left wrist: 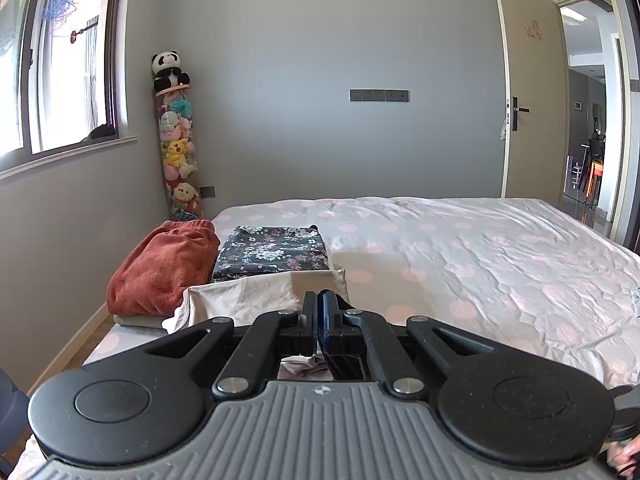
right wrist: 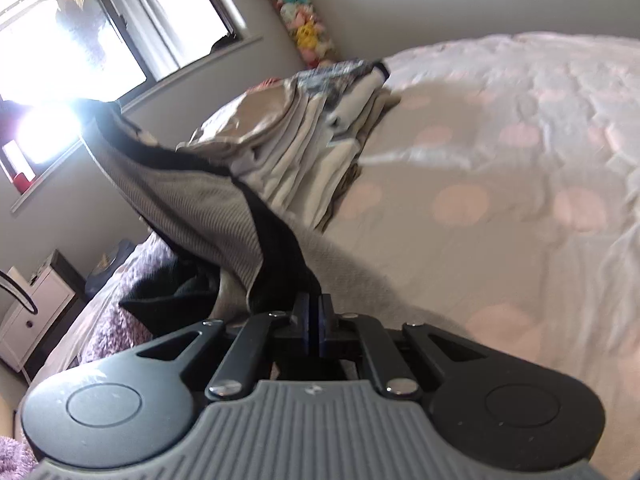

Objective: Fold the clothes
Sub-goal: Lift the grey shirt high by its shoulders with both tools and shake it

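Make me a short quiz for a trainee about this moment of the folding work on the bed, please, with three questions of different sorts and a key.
1. True or false: the rust-red towel lies to the right of the dark floral folded garment in the left wrist view.
2. What does the right hand-held gripper pinch? A) a pillow B) a grey ribbed garment with black trim C) a plush panda
3. Fill in: the bedsheet has a pattern of pink ____.

Key: 1 false, it lies to the left; 2 B; 3 dots.
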`<state>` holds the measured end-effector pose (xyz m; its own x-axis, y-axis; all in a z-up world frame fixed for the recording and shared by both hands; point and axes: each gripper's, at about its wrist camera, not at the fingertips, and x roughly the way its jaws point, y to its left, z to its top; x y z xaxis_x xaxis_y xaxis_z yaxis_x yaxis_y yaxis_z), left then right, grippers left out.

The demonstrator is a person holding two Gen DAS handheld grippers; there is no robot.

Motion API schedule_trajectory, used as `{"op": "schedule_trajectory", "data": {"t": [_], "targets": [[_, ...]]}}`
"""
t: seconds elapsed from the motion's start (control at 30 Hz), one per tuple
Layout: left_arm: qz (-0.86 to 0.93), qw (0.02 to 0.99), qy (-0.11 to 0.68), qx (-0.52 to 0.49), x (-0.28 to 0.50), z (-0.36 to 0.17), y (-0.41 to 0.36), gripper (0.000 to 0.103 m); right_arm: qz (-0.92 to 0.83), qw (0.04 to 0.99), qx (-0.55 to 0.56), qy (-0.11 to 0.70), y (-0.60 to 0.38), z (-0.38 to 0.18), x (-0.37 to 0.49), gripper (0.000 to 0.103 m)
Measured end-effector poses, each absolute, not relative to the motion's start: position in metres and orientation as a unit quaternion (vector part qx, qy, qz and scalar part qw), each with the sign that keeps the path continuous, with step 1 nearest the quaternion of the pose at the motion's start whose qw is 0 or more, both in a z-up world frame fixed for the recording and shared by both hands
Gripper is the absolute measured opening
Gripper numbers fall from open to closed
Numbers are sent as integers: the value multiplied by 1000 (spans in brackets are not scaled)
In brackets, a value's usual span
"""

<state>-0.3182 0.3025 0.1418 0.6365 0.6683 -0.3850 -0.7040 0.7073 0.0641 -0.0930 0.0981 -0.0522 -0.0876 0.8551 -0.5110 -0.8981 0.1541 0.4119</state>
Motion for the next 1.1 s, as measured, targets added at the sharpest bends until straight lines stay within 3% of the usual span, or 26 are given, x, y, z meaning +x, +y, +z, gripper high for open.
{"op": "schedule_trajectory", "data": {"t": [0.13,0.37,0.63,1.1], "targets": [[378,904,190,-57,-317,142,305,1,612,739,-39,278,70,-21,-89,4],[331,929,160,-40,-290,161,285,1,497,859,-91,80,33,49,-90,4],[267,958,101,12,-253,198,243,1,368,923,-83,-79,-17,134,-69,4],[215,972,-77,48,-261,263,172,1,263,934,-60,-235,-104,214,-93,3]]}}
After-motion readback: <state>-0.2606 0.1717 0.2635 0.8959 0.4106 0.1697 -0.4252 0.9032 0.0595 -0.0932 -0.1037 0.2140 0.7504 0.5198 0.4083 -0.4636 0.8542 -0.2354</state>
